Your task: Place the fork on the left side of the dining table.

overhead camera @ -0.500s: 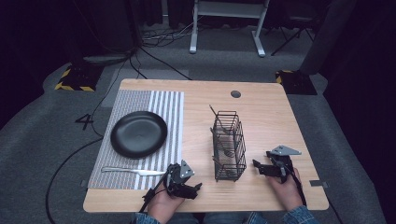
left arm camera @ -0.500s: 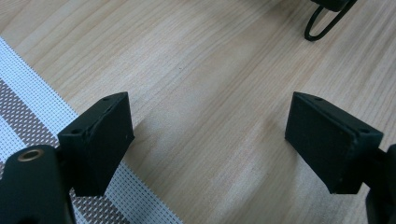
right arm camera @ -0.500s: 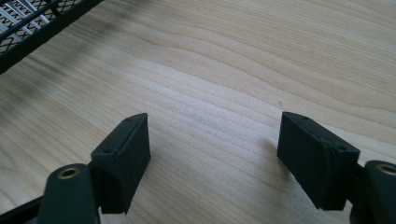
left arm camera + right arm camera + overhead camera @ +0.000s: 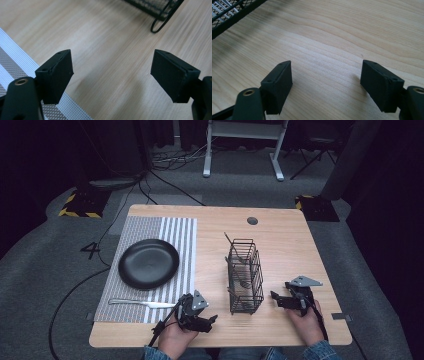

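Note:
A black wire caddy [image 4: 245, 277] stands on the wooden table [image 4: 285, 245], with a few utensils upright in it. Left of it, a black plate [image 4: 148, 263] rests on a striped placemat [image 4: 175, 232]. A silver utensil [image 4: 135, 303] lies along the mat's near edge. My left gripper [image 4: 206, 316] is open, low over the wood between the mat and the caddy. Its jaws [image 4: 112, 75] hold nothing, and the caddy's foot [image 4: 160, 17] lies ahead of them. My right gripper [image 4: 276, 299] is open just right of the caddy. Bare wood lies between its jaws [image 4: 327, 85], and the caddy base [image 4: 229, 12] sits at the upper left.
The mat's corner [image 4: 15, 65] lies beside my left gripper's left jaw. A round cable hole [image 4: 252, 220] is at the table's far side. Beyond the table are cables on the grey floor [image 4: 165, 165] and a white stand's legs [image 4: 240, 150].

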Motion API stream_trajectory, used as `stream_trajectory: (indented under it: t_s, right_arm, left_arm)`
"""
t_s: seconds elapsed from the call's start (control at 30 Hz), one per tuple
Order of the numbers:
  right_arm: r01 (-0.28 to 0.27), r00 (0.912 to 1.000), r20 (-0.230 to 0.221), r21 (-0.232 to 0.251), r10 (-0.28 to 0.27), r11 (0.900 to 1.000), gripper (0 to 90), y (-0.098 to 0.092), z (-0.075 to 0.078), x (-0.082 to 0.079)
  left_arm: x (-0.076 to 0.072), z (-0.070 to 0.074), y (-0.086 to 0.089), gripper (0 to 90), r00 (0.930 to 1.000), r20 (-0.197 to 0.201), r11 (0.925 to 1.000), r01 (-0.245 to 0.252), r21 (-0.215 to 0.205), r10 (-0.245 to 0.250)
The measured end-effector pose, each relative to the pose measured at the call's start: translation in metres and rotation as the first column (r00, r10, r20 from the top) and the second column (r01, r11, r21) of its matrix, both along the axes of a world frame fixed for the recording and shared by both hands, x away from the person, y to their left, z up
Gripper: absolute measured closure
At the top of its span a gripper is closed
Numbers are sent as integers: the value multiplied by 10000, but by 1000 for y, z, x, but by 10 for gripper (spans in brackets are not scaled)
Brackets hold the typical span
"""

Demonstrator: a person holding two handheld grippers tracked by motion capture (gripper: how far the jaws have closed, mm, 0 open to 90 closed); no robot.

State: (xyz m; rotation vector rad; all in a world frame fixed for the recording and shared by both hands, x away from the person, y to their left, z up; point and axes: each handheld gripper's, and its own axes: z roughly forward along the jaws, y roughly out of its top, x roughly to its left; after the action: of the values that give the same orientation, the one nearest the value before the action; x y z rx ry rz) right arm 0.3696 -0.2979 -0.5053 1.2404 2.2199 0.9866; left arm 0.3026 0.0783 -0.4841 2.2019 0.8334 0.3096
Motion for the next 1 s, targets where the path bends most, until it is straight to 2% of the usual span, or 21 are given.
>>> stream_trajectory:
  t_s: [0.17,0.27,0.43,0.5,0.63,0.83,1.0]
  right_arm:
    - [-1,10000,2,-2,1,10000,257,0,0,0]
    - [3,10000,4,-4,-3,10000,257,0,0,0]
    - [115,9999,3,-43,-115,9999,229,0,0,0]
    - [150,9999,-6,-56,-150,9999,223,0,0,1]
    - [162,9999,-6,-59,-162,9999,223,0,0,0]
    - [194,9998,-15,-51,-194,9998,225,0,0,0]
    - [205,9998,-12,-51,-205,9998,227,0,0,0]
  left_arm:
    - [3,17,13,189,9991,230,9985,-336,-436,346]
    - [5,24,16,190,9985,321,9978,-423,-519,440]
    - [10,32,21,191,9982,275,9953,-506,-827,530]
    - [18,38,24,192,9983,144,9930,-552,-1040,570]
    - [25,47,25,193,9984,190,9918,-506,-1174,532]
    - [36,67,15,195,9971,706,9989,-248,-408,277]
    - [50,79,12,205,9974,716,9987,-75,-495,111]
